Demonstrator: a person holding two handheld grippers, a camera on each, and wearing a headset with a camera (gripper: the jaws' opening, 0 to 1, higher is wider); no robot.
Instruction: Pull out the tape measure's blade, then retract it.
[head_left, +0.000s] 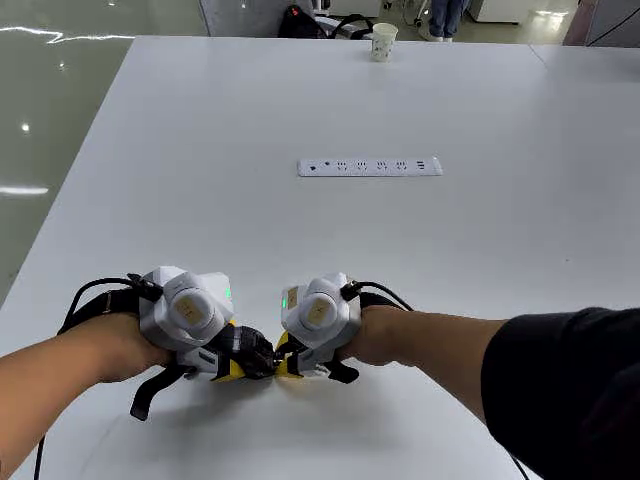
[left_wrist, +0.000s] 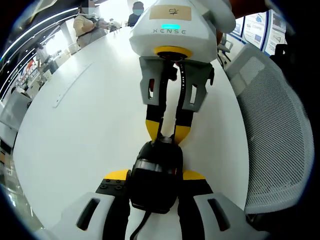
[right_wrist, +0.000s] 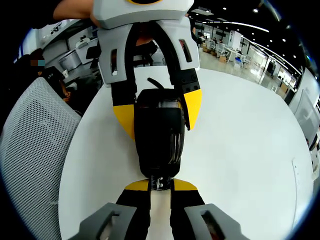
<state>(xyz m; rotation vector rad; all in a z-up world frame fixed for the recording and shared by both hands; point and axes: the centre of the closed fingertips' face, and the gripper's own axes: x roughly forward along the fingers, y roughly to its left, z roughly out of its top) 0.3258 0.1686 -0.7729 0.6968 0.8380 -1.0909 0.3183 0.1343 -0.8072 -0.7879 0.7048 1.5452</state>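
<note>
The brand XENSE stands in grey capitals on the white housing of the right hand-held gripper (left_wrist: 168, 134), just above a green light (left_wrist: 170, 27). The marks on the tan sticker (left_wrist: 170, 11) further up are too blurred to read.

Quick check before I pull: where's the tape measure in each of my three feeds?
Head view: tape measure sits low, just left of centre.
Left gripper view: tape measure at bottom centre, clamped in the left gripper.
Right gripper view: tape measure in the middle, its near end pinched by the right gripper.
Shared landmark: the white table under everything.
</note>
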